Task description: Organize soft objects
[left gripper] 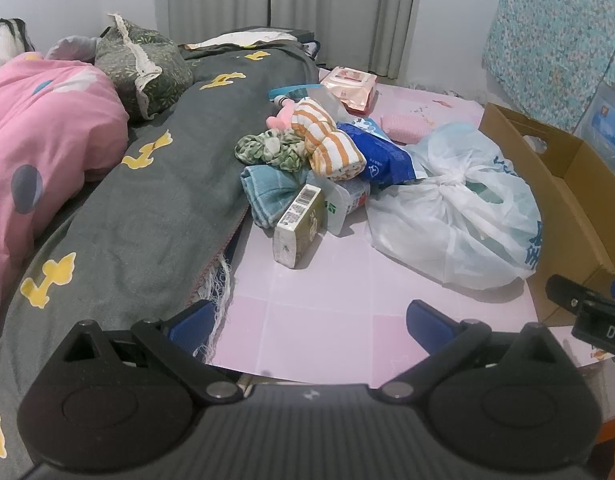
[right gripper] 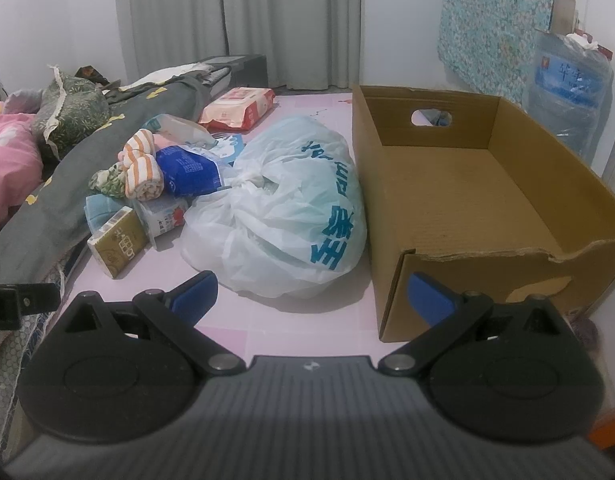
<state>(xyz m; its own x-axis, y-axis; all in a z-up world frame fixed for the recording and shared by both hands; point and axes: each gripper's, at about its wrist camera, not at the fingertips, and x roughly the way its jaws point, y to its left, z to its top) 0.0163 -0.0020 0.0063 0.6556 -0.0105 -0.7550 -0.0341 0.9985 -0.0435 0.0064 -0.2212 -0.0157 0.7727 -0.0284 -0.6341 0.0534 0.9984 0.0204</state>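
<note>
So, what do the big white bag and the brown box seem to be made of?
The white bag looks like thin glossy plastic film: it is translucent, crinkled and knotted at the top. The brown box looks like matte corrugated cardboard: its front edge is torn ragged, and faint ribbing shows on its floor.

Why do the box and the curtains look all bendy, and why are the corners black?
Both wrist views come through a fisheye lens: in the right wrist view the cardboard box edges bow outward, in the left wrist view the curtains lean and the top corners go dark. Lighting is soft and even, with a faint shadow under the white plastic bag. Nothing looks badly blurred.
</note>
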